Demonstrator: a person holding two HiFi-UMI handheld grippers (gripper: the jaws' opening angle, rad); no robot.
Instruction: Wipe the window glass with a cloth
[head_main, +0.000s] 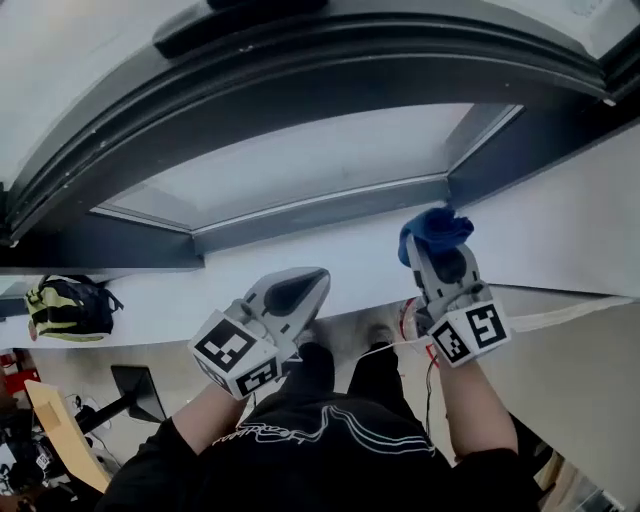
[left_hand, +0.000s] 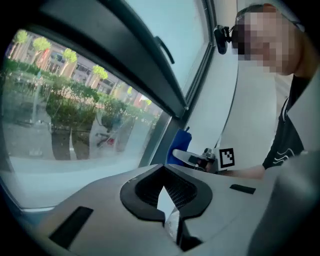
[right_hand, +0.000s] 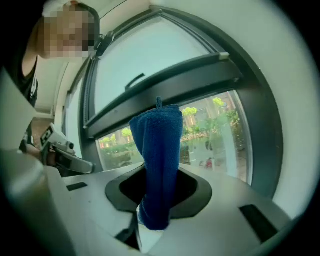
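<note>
The window glass (head_main: 300, 165) fills the middle of the head view, set in a dark frame. My right gripper (head_main: 440, 262) is shut on a blue cloth (head_main: 436, 230), held just over the white sill near the pane's lower right corner. In the right gripper view the blue cloth (right_hand: 160, 150) stands up out of the jaws of my right gripper (right_hand: 155, 212), with the window glass (right_hand: 210, 135) beyond. My left gripper (head_main: 300, 292) hovers over the sill to the left, shut and holding nothing. From the left gripper view, my left gripper (left_hand: 167, 207) points along the window glass (left_hand: 75, 115) toward the blue cloth (left_hand: 179, 147).
A white sill (head_main: 340, 262) runs below the pane and a thick dark frame (head_main: 320, 70) arches above it. A dark window handle (left_hand: 165, 48) sits on the upper sash. A yellow and black backpack (head_main: 65, 308) lies at the left, and a black stand (head_main: 135, 395) is on the floor below.
</note>
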